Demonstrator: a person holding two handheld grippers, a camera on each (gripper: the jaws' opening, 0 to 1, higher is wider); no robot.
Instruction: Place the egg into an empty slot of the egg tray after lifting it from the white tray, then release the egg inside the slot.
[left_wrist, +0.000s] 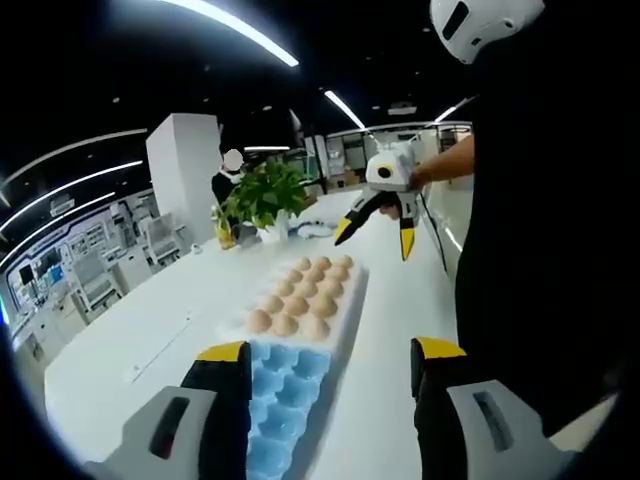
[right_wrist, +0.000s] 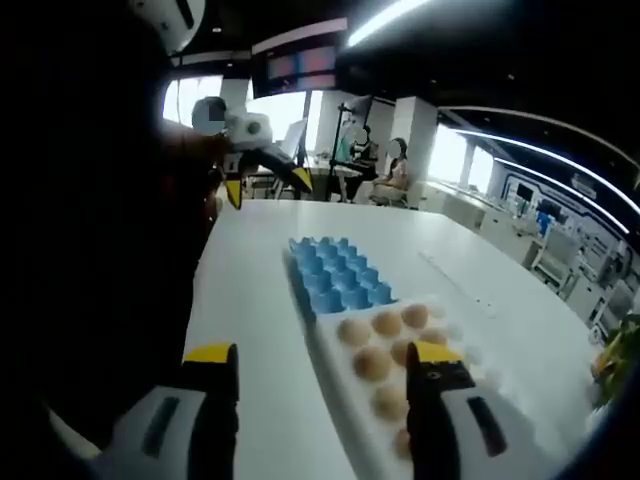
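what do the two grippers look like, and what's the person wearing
Both match. The left gripper has grey bodies with a dark slot each, black jaws and yellow tips. So has the right gripper. Seen from across the table, the right gripper has a white rounded housing above black, yellow-tipped jaws. The person wears dark clothing, the forearm bare.

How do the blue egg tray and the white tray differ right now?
The blue egg tray is blue and its slots look empty; the white tray is white and carries brown eggs. In the left gripper view the blue egg tray lies nearer, between the jaws, with the white tray beyond. Both lie end to end on the white table, each with rows of cups.
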